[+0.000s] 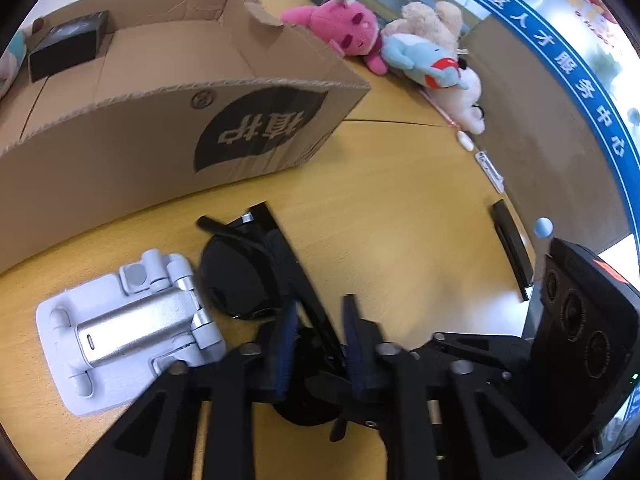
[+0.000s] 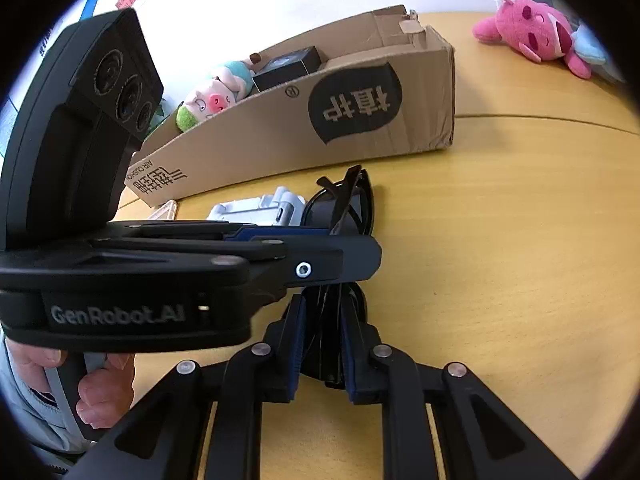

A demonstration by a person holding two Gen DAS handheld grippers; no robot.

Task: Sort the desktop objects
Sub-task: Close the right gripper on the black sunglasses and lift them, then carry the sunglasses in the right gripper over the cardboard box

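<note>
Black sunglasses (image 1: 240, 276) lie folded on the wooden table, just in front of the cardboard box (image 1: 168, 136). My left gripper (image 1: 320, 320) is shut on the sunglasses' frame. My right gripper (image 2: 322, 320) is shut on the same sunglasses (image 2: 352, 204) at their near end. The left gripper (image 2: 352, 258) crosses the right wrist view from the left, above the right fingers. A white and silver phone stand (image 1: 128, 328) lies just left of the sunglasses; it also shows in the right wrist view (image 2: 260, 210).
The open box (image 2: 304, 128) holds a black case (image 1: 68, 44) and a pig plush (image 2: 216, 96). A pink plush (image 1: 344, 28), a blue plush (image 1: 428, 60) and a cream plush lie at the table's far right edge. A black phone (image 1: 512, 248) lies near that edge.
</note>
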